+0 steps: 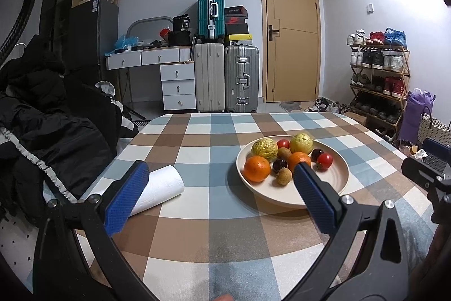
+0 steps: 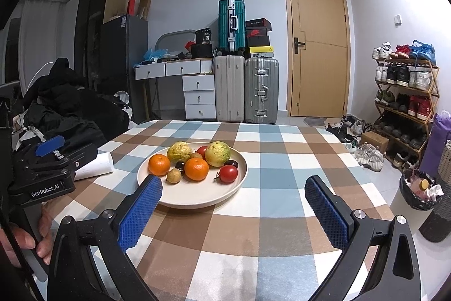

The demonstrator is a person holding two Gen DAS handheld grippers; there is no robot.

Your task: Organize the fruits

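Both the left gripper (image 1: 222,179) and right gripper (image 2: 233,195) hover spread and empty; the round cream plate (image 2: 197,195) on the checked desk (image 2: 270,216) holds firm oranges (image 2: 196,169), best pinched at their widest; soft red tomatoes (image 2: 228,173) probably need a gentle squeeze.

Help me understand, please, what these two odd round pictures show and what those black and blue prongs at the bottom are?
A person holds one hand-held gripper in each hand; no robot arm is involved. Each picture comes from a wide-angle camera on a gripper, looking along its two blue-padded fingers. The left gripper and the right gripper are both open and hold nothing. On the checked table stands a plate with oranges, tomatoes and other fruit, and beside it lies a paper towel roll.
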